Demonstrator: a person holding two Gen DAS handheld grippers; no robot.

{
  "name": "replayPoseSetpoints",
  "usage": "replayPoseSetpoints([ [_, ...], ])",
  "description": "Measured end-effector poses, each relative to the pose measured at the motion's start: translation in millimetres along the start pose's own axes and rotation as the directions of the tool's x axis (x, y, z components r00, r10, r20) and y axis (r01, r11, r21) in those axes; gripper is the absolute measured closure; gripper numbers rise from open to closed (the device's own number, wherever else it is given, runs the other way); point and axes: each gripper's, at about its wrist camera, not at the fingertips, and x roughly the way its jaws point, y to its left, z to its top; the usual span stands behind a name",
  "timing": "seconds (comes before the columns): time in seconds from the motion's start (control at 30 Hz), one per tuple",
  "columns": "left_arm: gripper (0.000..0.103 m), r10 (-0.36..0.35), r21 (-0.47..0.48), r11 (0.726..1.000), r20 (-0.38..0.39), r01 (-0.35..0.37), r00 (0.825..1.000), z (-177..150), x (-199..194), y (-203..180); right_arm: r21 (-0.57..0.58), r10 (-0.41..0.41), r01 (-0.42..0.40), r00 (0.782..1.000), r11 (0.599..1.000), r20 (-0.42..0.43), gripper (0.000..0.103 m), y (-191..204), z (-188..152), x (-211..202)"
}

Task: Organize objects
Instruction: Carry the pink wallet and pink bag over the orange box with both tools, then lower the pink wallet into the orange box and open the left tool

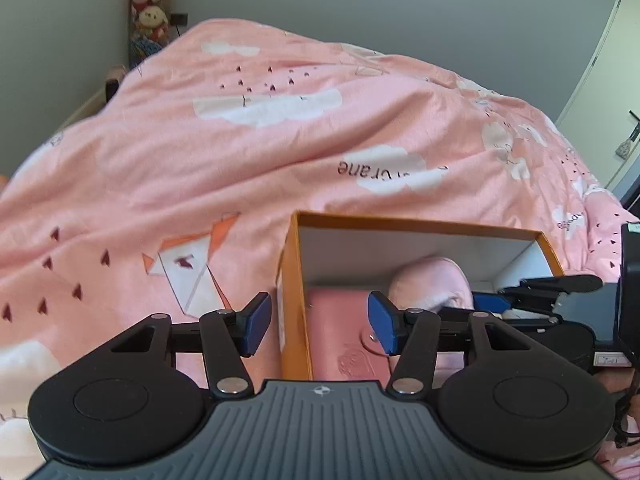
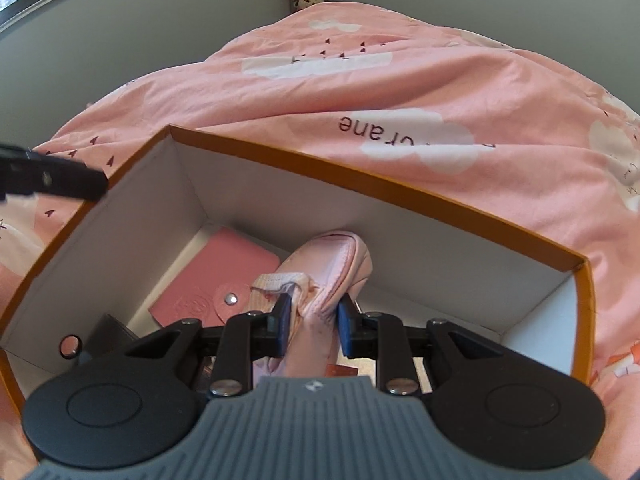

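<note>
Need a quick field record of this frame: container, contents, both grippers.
container: orange cardboard box with white inside, open, on pink patterned bedspread
contents: flat pink snap-button wallet; pale pink fabric pouch; dark item in corner, unclear
left gripper: open, empty, straddling box's left wall
right gripper: shut on pouch, inside box

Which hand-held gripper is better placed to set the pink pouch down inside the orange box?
Right. The right hand-held gripper already clamps the pink pouch above the orange box floor. The left hand-held gripper is open and empty.
</note>
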Motion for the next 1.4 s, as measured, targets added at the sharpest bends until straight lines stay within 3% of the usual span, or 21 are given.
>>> replayPoseSetpoints([
  [0.33, 0.040, -0.030, -0.038, 0.999, -0.018, 0.029, 0.999, -7, 3, 12, -0.071, 0.035, -0.035, 0.999, 0.997, -0.002, 0.078, 23, 11, 10],
  [0.5, 0.041, -0.033, -0.060, 0.998, 0.001, 0.033, 0.999, -6, 1, 16, -0.050, 0.054, -0.052, 0.998, 0.997, 0.032, 0.078, 19, 14, -7],
  [0.6, 0.047, -0.035, -0.071, 0.997, 0.001, 0.035, 0.999, -4, 3, 18, -0.009, 0.122, -0.122, 0.991, 0.993, 0.052, 0.078, 18, 22, -16],
  [0.73, 0.063, -0.029, -0.060, 0.998, -0.008, 0.029, 1.000, -5, 6, 17, 0.034, 0.213, -0.215, 0.976, 0.976, 0.041, 0.078, 23, 29, -8],
  [0.93, 0.069, -0.033, -0.081, 0.996, -0.010, 0.032, 0.999, -7, 7, 22, 0.091, 0.292, -0.292, 0.956, 0.952, 0.022, 0.078, 30, 34, 19],
  [1.2, 0.069, -0.040, -0.092, 0.995, -0.018, 0.038, 0.999, -7, 11, 26, 0.146, 0.313, -0.306, 0.950, 0.941, -0.024, 0.078, 25, 32, 45],
  [1.4, 0.069, -0.043, -0.100, 0.994, -0.023, 0.040, 0.999, -8, 14, 28, 0.209, 0.306, -0.279, 0.945, 0.937, -0.112, 0.077, 17, 27, 66],
])
